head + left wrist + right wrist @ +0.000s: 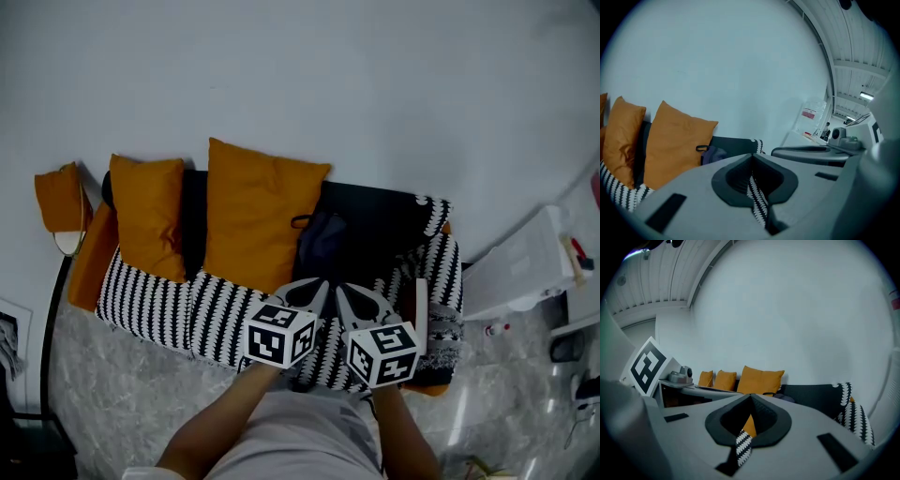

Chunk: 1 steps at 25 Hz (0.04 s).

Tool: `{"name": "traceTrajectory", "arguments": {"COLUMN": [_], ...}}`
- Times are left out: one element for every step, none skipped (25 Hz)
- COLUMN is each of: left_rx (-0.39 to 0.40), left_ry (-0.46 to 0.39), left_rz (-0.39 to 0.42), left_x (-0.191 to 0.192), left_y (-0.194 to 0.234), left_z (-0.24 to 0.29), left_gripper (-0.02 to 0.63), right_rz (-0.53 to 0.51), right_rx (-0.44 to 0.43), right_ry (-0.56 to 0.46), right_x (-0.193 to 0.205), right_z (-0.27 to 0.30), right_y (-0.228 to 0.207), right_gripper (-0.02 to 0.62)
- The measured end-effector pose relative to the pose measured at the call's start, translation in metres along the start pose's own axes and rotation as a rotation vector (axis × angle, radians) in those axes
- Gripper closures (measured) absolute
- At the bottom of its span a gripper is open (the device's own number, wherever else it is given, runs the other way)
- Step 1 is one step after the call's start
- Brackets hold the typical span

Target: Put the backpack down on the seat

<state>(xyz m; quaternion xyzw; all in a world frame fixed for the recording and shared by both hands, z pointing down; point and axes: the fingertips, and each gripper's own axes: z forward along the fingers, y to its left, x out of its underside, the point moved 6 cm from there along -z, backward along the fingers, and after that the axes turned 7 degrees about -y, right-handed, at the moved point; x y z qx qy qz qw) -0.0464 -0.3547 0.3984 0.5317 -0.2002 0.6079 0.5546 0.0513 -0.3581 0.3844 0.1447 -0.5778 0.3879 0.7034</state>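
Note:
The dark backpack [323, 239] rests on the sofa seat [216, 309], leaning on the backrest beside the large orange cushion [253, 220]. Its carry loop [702, 148] shows in the left gripper view, and its top [783, 398] peeks over the jaws in the right gripper view. My left gripper [320, 286] and right gripper [341, 291] hover side by side over the seat's front edge, short of the backpack. Both are shut with nothing held; the jaw tips meet in the left gripper view [752, 157] and the right gripper view [751, 396].
The sofa has a black-and-white zigzag cover and a dark blanket [394, 220] on its right part. A second orange cushion [145, 216] leans at the left, another [61, 197] sits off the sofa's left end. A white unit [520, 267] stands to the right.

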Motion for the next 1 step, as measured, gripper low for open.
{"name": "traceTrajectory", "arguments": {"left_rx": [0.000], "left_ry": [0.003], "left_rz": [0.001], "left_x": [0.0009], "left_y": [0.0003], "left_z": [-0.0003], "left_gripper": [0.598], "right_rz": [-0.001], "right_rx": [0.000], "right_ry": [-0.001], "right_x": [-0.0004], "right_z": [0.0001], "right_y": [0.0008], "right_gripper": [0.594]}}
